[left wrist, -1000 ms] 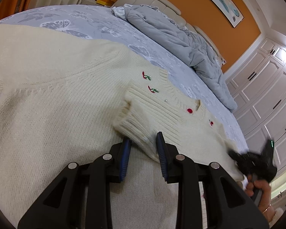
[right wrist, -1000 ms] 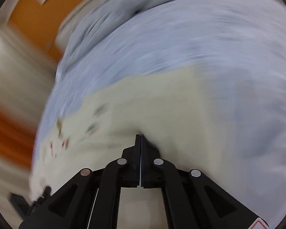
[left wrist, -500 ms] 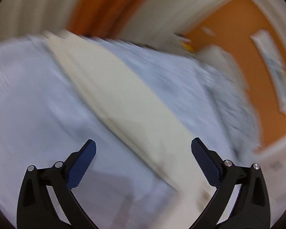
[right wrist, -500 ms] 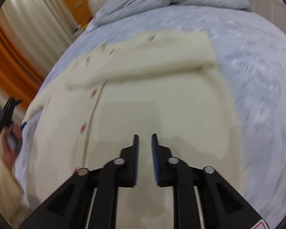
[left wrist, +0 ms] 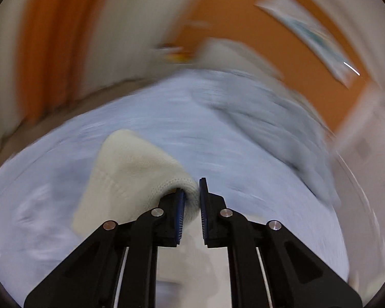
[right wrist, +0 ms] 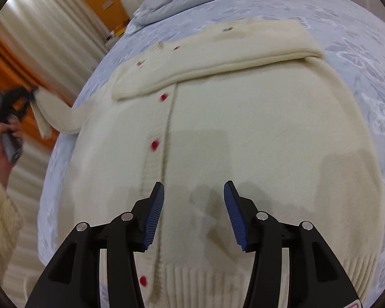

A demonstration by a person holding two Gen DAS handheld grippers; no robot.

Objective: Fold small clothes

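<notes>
The cardigan lies flat on the bed, filling the middle of the right wrist view, its button line running from the lower centre up toward the upper left. One sleeve is already folded across the chest near the top of the frame; the other sleeve stretches off to the left edge, where the left gripper pinches its cuff, lifted clear of the bed. The free sleeve's long axis runs from that pinch rightward to the shoulder, so the coming fold looks like a carry to the right, across the body. The right gripper hovers over the hem with its jaws opening and nothing between them.
</notes>
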